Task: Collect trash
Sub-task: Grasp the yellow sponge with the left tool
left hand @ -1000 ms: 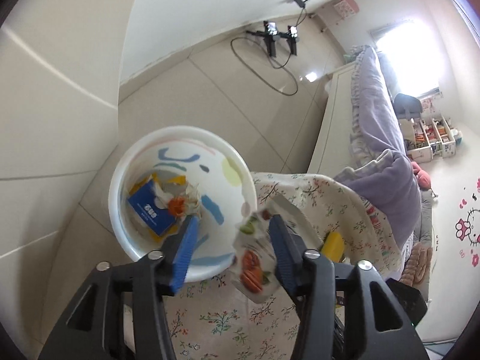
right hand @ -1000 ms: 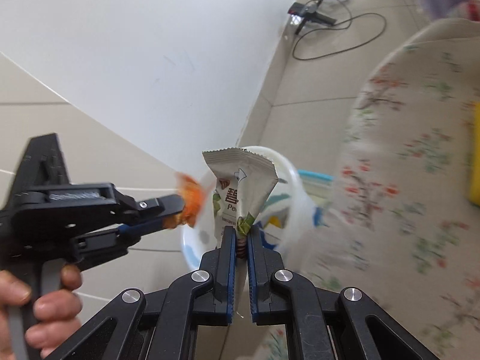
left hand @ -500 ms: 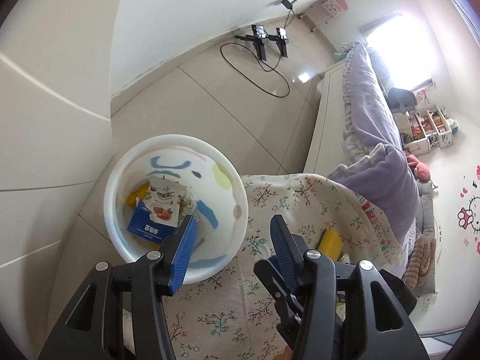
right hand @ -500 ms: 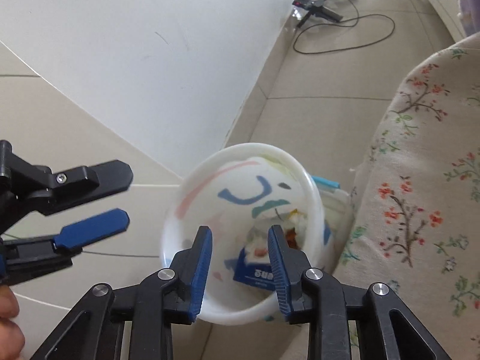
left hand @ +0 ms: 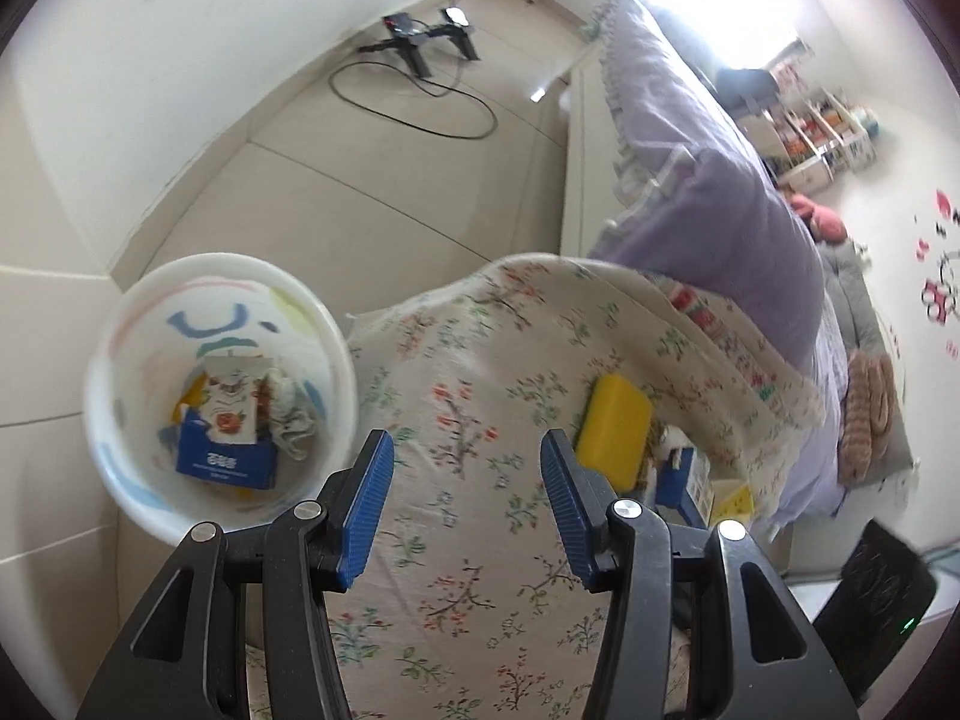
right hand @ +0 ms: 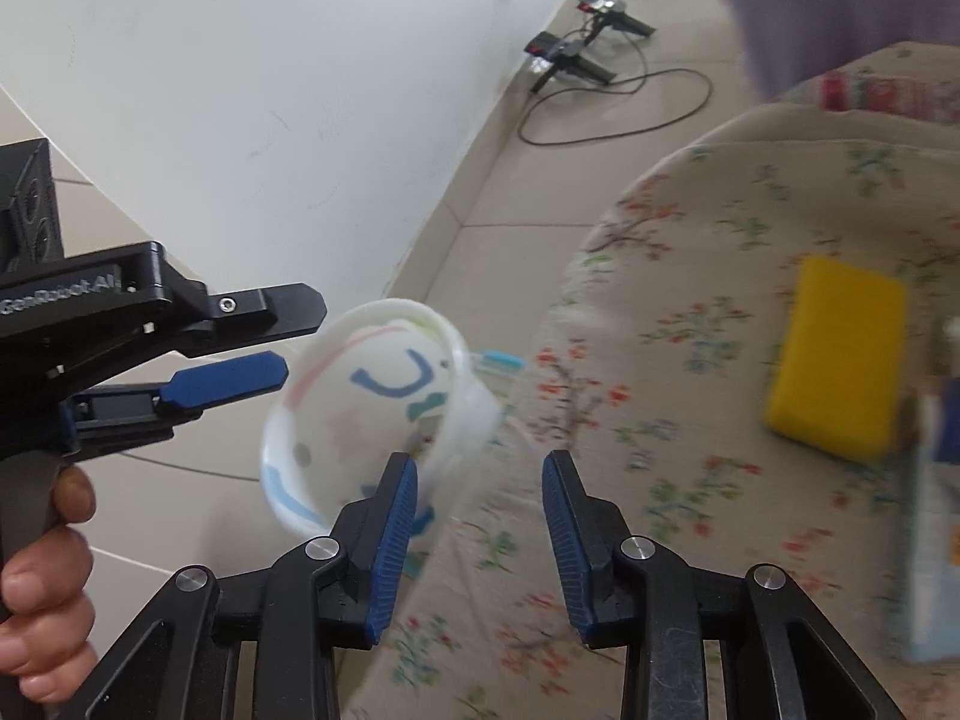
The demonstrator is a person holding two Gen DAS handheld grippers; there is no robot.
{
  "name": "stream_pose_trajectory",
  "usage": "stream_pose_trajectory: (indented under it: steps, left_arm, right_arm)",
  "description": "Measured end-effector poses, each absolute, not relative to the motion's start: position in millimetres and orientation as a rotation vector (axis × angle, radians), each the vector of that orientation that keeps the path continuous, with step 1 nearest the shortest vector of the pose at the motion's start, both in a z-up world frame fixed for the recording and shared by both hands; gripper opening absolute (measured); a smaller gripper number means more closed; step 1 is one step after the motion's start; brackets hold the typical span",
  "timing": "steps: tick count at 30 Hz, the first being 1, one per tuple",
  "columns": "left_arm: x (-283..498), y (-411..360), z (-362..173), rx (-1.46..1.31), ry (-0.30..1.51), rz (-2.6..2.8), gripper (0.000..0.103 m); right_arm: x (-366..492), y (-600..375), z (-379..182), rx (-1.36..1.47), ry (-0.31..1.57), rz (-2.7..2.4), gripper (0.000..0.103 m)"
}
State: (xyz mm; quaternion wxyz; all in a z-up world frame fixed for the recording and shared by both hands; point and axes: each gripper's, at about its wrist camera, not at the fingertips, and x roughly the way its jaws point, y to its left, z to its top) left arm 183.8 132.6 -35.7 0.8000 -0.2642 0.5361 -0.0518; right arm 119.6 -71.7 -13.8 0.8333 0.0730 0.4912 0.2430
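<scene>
A white bin (left hand: 108, 420) with coloured drawings stands on the floor by the table's left edge; in it lie a blue carton (left hand: 225, 462), a snack wrapper (left hand: 231, 402) and crumpled paper. My left gripper (left hand: 465, 492) is open over the floral tablecloth (left hand: 456, 372) with nothing between its blue pads. My right gripper (right hand: 477, 501) hangs over the table edge beside the bin (right hand: 360, 420), its jaws opening and empty. The left gripper (right hand: 282, 339) shows at the left of the right wrist view, held by a hand (right hand: 42, 588). A yellow sponge (left hand: 612, 420) (right hand: 837, 354) lies on the cloth.
A blue-and-white carton (left hand: 678, 474) (right hand: 933, 540) and a yellow card (left hand: 735, 501) lie right of the sponge. A bed with purple bedding (left hand: 720, 198) is behind the table. Tripods and a black cable (left hand: 420, 84) lie on the tiled floor by the white wall.
The right gripper let go of the snack wrapper, which now lies in the bin, and its jaws opened. Both grippers swung right from the bin toward the table; the orange scrap also dropped in.
</scene>
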Motion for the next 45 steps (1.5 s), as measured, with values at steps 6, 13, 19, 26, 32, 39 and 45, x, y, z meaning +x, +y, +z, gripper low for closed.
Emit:
stream_pose_trajectory:
  steps: [6, 13, 19, 26, 32, 39, 45]
  left_arm:
    - [193, 72, -42, -0.492, 1.201, -0.222, 0.054]
    - [208, 8, -57, -0.357, 1.232, -0.248, 0.056]
    - [234, -31, -81, -0.266, 1.287, -0.214, 0.064]
    - [254, -59, -99, -0.2, 1.304, -0.194, 0.064]
    - [253, -71, -110, -0.152, 1.301, -0.166, 0.05]
    - [239, -65, -100, -0.157, 1.292, -0.146, 0.044]
    - [226, -44, -78, -0.214, 1.266, -0.155, 0.044]
  right_arm:
    - [123, -162, 17, 0.123, 1.031, 0.364, 0.06]
    - [131, -307, 17, 0.346, 0.987, 0.036, 0.076]
    - [138, -350, 4, 0.427, 1.032, -0.037, 0.076]
    - [141, -336, -1, 0.38, 1.061, 0.037, 0.076]
    - [141, -346, -6, 0.406, 1.071, 0.009, 0.076]
    - [142, -380, -17, 0.499, 1.116, -0.065, 0.076]
    - [147, -372, -26, 0.55, 1.154, 0.006, 0.076]
